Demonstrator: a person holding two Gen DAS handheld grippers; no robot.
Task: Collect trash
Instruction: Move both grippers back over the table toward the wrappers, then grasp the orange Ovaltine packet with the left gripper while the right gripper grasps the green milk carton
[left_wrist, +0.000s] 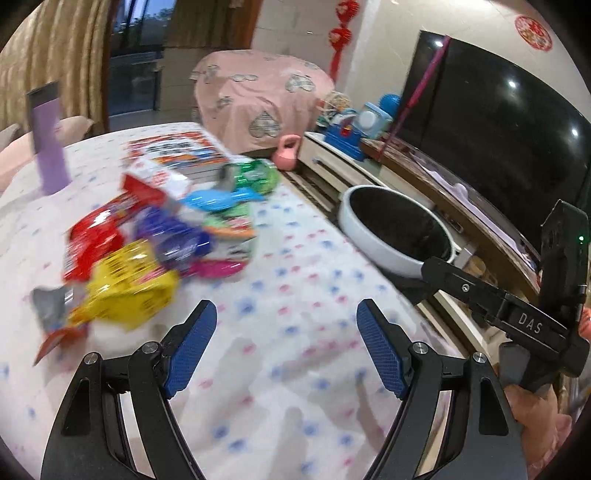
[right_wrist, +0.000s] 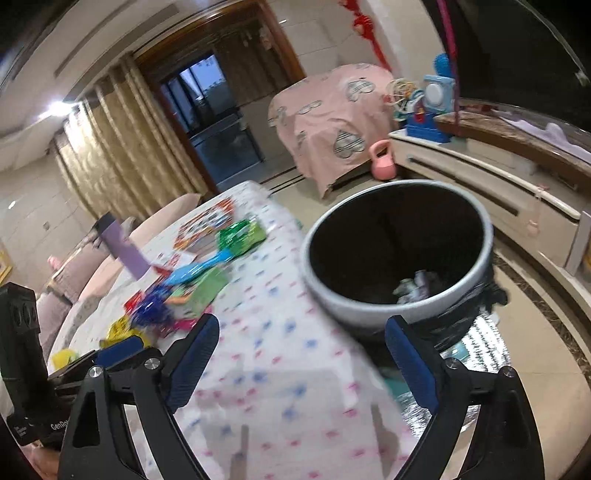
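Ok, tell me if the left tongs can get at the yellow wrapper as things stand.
Probably yes. The left tongs stand open and empty over bare tablecloth, and the yellow wrapper lies at the near edge of the pile, with nothing between.

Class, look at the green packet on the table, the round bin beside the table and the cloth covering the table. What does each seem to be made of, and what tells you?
Green packet: probably foil or plastic film; it is crinkled and glints.
Bin: likely hard plastic, smooth pale wall, lined with a black plastic bag bunched at its rim.
Tablecloth: looks like printed fabric or vinyl; blur leaves it open.
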